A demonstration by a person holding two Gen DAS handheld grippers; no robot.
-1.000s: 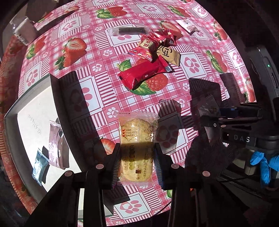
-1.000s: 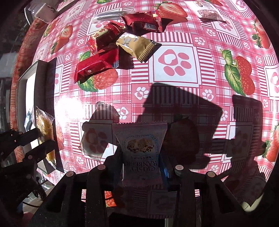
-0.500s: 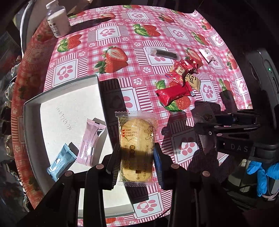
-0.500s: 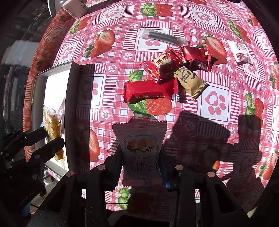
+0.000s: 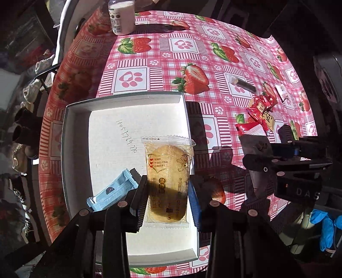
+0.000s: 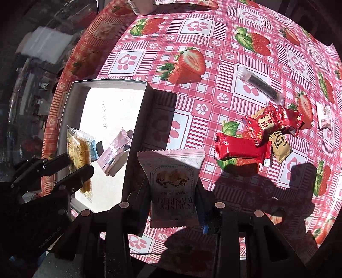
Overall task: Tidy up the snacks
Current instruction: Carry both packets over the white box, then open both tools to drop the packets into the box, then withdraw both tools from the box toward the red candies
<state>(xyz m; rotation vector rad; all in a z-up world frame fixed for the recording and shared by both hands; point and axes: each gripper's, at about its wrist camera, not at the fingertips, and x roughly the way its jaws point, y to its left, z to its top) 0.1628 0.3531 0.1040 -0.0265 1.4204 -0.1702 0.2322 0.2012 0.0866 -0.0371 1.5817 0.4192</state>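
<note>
snacks in transit, two at once. left gripper [image 5: 167, 193] pinches a clear-wrapped yellow biscuit [image 5: 167, 171] by its long edges, hanging over the right part of the white box [image 5: 74, 132]. right gripper [image 6: 174, 205] pinches a pale cranberry-crisp packet [image 6: 172, 181] the same way, over the strawberry tablecloth [image 6: 192, 32] just outside the box's right wall, not above the floor of the box.

already inside the box: a blue packet [image 5: 113, 192] near the left gripper, and a pink packet [image 6: 113, 154] leaning against the right wall. loose pile well apart on the cloth: red packets [image 6: 239, 149], a tan one [image 6: 280, 147], a dark bar in clear wrap [image 6: 258, 85], a small white packet [image 6: 323, 115]. white bottle [image 5: 121, 17] at the far edge.

risks, as judged:
- cranberry packet let go now would land on the cloth or straddle the wall; gripper is short of the box.
- biscuit sits close to the right wall; a release could catch the rim.
- both grippers converge on one box; the tools could knock together.
- slick wrappers, edge grip only; either could slip.
</note>
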